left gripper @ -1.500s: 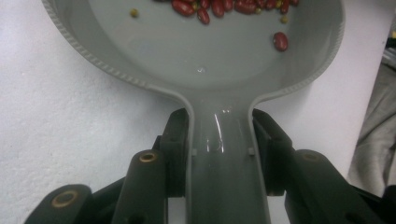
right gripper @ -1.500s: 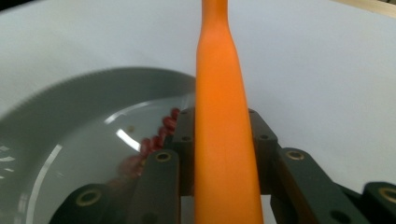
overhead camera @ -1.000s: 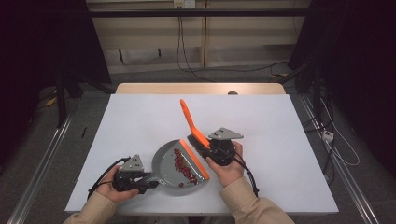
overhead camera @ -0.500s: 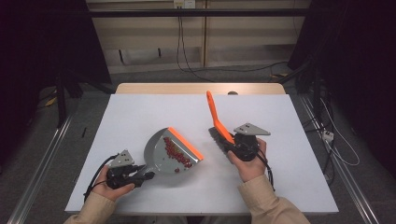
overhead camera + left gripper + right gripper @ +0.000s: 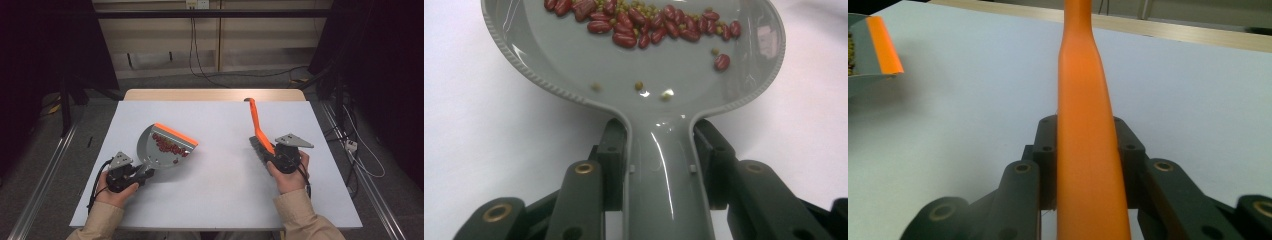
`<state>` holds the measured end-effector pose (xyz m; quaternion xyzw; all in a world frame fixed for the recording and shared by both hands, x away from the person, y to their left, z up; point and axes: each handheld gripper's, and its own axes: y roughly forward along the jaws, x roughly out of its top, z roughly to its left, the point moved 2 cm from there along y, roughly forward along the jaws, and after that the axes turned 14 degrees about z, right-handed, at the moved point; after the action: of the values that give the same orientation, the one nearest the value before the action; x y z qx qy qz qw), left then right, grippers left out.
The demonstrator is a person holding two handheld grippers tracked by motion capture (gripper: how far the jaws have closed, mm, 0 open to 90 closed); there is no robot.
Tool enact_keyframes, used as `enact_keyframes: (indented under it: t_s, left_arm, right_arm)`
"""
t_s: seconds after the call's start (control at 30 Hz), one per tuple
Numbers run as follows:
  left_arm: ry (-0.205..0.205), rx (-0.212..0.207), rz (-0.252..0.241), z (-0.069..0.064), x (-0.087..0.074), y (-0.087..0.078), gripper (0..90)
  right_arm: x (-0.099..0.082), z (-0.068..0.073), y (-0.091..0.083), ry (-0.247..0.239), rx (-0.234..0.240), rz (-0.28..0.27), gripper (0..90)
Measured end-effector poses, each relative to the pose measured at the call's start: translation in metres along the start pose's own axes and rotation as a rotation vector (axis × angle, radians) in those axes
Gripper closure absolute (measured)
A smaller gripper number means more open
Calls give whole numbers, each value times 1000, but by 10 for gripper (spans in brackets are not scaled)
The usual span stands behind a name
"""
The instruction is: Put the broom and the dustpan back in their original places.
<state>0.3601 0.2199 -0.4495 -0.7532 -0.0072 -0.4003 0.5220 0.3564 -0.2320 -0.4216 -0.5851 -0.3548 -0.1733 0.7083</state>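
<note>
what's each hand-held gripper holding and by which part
The left hand-held gripper clamps the dustpan by its handle neck; the right hand-held gripper clamps the brush by its orange handle.

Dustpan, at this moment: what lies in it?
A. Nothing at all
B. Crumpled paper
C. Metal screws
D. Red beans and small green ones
D: the left gripper view shows red beans with small green ones in the grey dustpan, whose handle the left gripper clamps.
</note>
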Motion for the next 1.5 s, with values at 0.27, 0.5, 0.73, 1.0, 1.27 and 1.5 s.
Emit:
enact_keyframes:
  t_s: [0.27,0.5,0.73,1.0,1.27,1.5]
  left_arm:
    - [-59,57,16,9,0,5,633]
    - [-102,94,40,14,-1,6,633]
    - [-136,102,56,17,-2,7,632]
    - [-147,105,79,17,-3,9,631]
    - [-157,89,92,16,-4,11,621]
    - [-158,49,61,9,-4,8,536]
  right_arm:
    - [-6,-15,-1,9,-39,11,709]
    - [-8,-23,0,10,-77,22,709]
    - [-11,-35,1,15,-128,27,709]
    - [-14,-50,-1,38,-169,35,709]
    - [-21,-52,7,16,-216,88,707]
    - [-22,-40,11,7,-190,72,691]
